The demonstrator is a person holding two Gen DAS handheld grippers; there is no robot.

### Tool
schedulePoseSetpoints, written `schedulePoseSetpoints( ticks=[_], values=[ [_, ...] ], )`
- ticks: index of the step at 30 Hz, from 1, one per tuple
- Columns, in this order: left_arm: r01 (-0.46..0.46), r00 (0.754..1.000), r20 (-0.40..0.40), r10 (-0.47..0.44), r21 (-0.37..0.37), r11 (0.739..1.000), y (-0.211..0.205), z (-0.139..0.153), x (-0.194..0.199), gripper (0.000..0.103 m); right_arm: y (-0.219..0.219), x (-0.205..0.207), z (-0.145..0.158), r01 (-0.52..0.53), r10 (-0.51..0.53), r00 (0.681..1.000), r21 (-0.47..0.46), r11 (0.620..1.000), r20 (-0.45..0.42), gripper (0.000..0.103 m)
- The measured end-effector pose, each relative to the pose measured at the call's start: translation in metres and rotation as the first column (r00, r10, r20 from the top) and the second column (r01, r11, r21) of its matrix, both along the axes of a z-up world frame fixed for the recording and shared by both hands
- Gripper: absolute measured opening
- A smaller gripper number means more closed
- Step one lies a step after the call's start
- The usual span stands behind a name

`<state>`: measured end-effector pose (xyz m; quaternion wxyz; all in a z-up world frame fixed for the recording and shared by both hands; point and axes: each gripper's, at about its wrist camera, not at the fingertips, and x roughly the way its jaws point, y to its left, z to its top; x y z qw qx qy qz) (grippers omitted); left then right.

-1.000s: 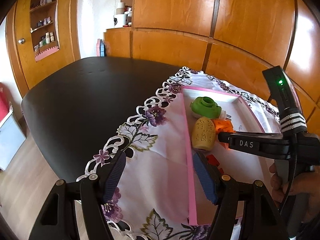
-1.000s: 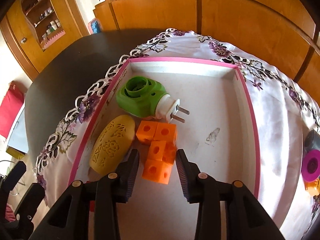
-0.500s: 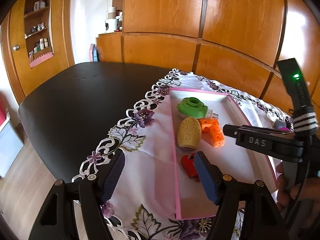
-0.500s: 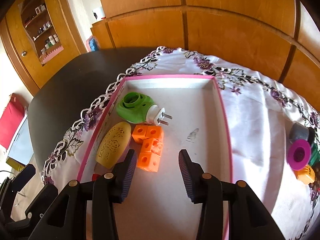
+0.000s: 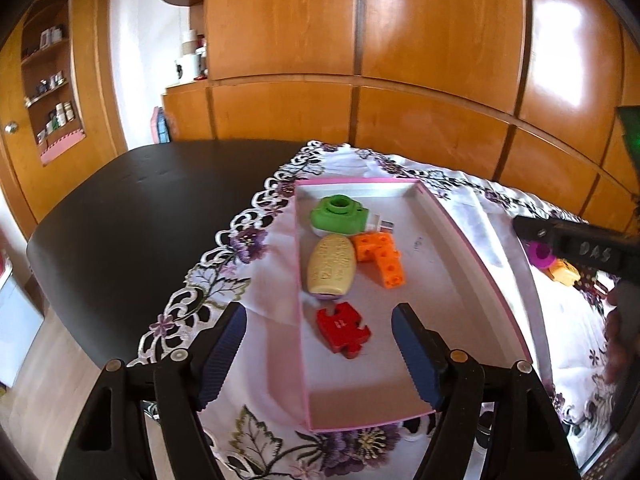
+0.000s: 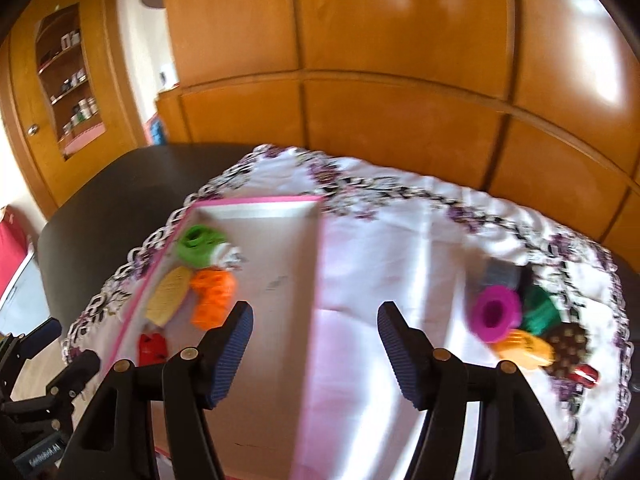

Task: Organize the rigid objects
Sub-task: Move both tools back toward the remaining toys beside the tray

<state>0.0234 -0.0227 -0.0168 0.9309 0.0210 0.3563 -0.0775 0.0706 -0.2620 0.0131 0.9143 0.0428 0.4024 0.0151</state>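
we see our right gripper (image 6: 314, 336) just spreading, empty; left gripper (image 5: 318, 344) spread; orange blocks (image 5: 380, 258) probably at eleven o'clock in the tray (image 5: 480, 264).

bare tray floor (image 5: 440, 280) right of toys, clutter pile (image 6: 516, 320) beyond rim

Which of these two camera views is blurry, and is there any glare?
Right wrist view: motion-smeared, so the tray and the magenta ring look soft. Left wrist view: sharp on the red puzzle piece. Both: window glare on the wooden panels, lines bowed by the fisheye.
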Motion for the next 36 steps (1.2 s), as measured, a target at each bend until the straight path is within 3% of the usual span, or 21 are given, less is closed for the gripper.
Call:
schedulePoseSetpoints(
  ticks=[7, 11, 16, 18, 20, 22, 27, 33, 36],
  values=[
    [0.049, 0.999, -0.001, -0.049, 0.030, 0.998, -0.020, 0.001, -0.002, 0.076, -0.083, -0.019, 0.012, 0.155, -0.153, 0.988, -0.053, 0.987, 0.035, 0.066],
    [0.076, 0.997, -0.007, -0.075, 0.042, 0.996, -0.034, 0.003, 0.001, 0.078, -0.147, -0.029, 0.015, 0.302, -0.297, 0.953, -0.096, 0.949, 0.056, 0.066],
    [0.148, 0.989, 0.001, -0.148, 0.050, 0.988, -0.062, 0.012, 0.005, 0.078, -0.225, -0.051, -0.005, 0.520, -0.518, 0.854, -0.076, 0.851, 0.051, 0.066],
    [0.192, 0.981, -0.007, -0.192, 0.051, 0.980, -0.078, 0.014, 0.006, 0.078, -0.254, -0.061, -0.022, 0.607, -0.607, 0.795, -0.001, 0.795, -0.017, 0.066],
    [0.233, 0.973, -0.022, -0.232, 0.049, 0.971, -0.096, 0.014, 0.008, 0.078, -0.278, -0.066, -0.031, 0.646, -0.639, 0.764, 0.123, 0.754, -0.095, 0.066],
    [0.273, 0.962, -0.033, -0.272, 0.044, 0.961, -0.114, 0.013, 0.008, 0.078, -0.291, -0.069, -0.036, 0.669, -0.657, 0.743, 0.185, 0.720, -0.130, 0.066],
    [0.396, 0.915, -0.082, -0.394, 0.002, 0.918, -0.164, 0.012, 0.011, 0.078, -0.298, -0.068, -0.042, 0.667, -0.642, 0.744, 0.258, 0.699, -0.183, 0.066],
    [0.512, 0.848, -0.118, -0.516, -0.068, 0.856, -0.221, 0.014, 0.026, 0.059, -0.290, -0.072, -0.039, 0.650, -0.630, 0.758, 0.273, 0.709, -0.168, 0.066],
    [0.546, 0.825, -0.125, -0.551, -0.072, 0.834, -0.248, 0.011, 0.033, 0.058, -0.292, -0.072, -0.038, 0.644, -0.626, 0.762, 0.290, 0.708, -0.167, 0.066]
  ],
)
